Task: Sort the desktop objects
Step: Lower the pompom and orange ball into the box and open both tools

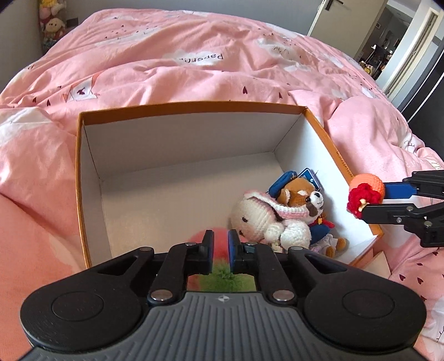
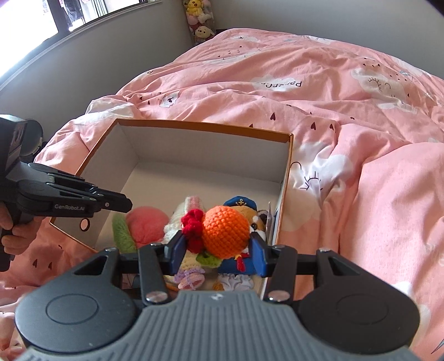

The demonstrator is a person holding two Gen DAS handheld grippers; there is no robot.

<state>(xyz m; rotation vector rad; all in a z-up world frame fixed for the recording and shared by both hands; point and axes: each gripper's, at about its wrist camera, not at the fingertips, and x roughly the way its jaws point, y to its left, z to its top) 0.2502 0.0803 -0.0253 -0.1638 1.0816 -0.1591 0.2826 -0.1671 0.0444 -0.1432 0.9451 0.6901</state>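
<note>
Far half of box floor left bare; free passage from above. Near right corner blocked by plush toys; pink ball lodged beside them, against near wall.

soft daylight is cast from the overexposed window, edges are bent by fisheye, focus is kept sharp.

Bed under a rumpled pink duvet, printed with white clouds, small dark hearts and some lettering. Directly on the duvet, an open box, orange outside, white inside, seated among the folds with fabric bunched against its sides. Soft toys lying inside, toward one end. Beyond the bed's far corner, a stack of plush toys against the wall.
</note>
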